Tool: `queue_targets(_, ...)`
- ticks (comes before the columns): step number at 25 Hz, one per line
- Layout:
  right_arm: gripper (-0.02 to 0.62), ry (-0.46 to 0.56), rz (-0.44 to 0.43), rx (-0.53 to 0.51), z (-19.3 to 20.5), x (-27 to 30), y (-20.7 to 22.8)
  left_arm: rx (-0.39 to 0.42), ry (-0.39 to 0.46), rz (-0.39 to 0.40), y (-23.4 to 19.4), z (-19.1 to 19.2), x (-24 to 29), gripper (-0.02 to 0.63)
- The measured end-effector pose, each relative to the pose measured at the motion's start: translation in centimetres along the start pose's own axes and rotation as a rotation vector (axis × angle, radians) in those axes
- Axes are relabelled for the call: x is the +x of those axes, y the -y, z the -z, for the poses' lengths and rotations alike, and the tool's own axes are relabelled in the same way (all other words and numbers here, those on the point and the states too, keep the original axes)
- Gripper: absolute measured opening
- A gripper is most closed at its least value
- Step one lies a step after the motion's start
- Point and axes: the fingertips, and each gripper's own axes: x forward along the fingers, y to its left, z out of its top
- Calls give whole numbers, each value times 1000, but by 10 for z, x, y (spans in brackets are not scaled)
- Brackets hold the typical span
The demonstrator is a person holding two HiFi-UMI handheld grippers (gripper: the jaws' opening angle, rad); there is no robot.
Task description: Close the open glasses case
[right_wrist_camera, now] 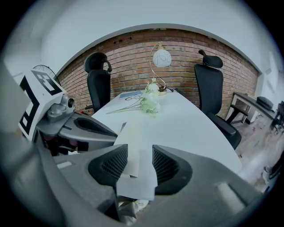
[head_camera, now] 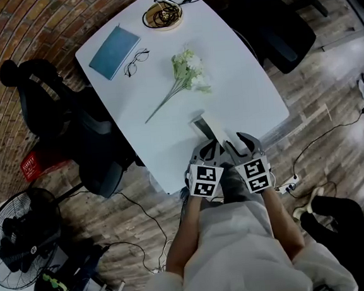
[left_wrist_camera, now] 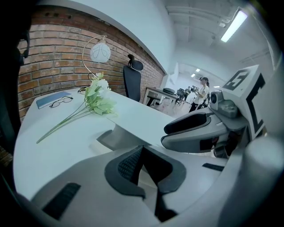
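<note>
Brick-walled office; a white desk (head_camera: 239,73) is carrying the work. The open glasses case (head_camera: 207,124) is sitting at the desk's 6 o'clock edge. The right gripper (right_wrist_camera: 140,165) is clamping its fingers (right_wrist_camera: 114,165) on the raised lid flap (right_wrist_camera: 133,142). The left gripper (left_wrist_camera: 148,166) is keeping its fingers pressed together, holding nothing. Judged: closing is in hand, and the next move is calling for folding the flap down onto the base. Flowers (head_camera: 185,72) at centre, and spectacles (head_camera: 136,62) and a blue book (head_camera: 114,51) at 10 o'clock, are lying well apart, obstructing nothing

- glasses case (head_camera: 209,127): white, open, lid flap raised and tilted.
- lies at near edge of white table (head_camera: 239,73).
- flap pinched between right gripper (right_wrist_camera: 139,156) jaws.
</note>
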Motion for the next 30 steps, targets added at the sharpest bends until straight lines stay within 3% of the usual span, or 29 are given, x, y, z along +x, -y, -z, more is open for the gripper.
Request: queue_targets(30, 176, -25, -18, -26, 5, 10, -23, -43, -24, -16, -16, 24, -11, 5)
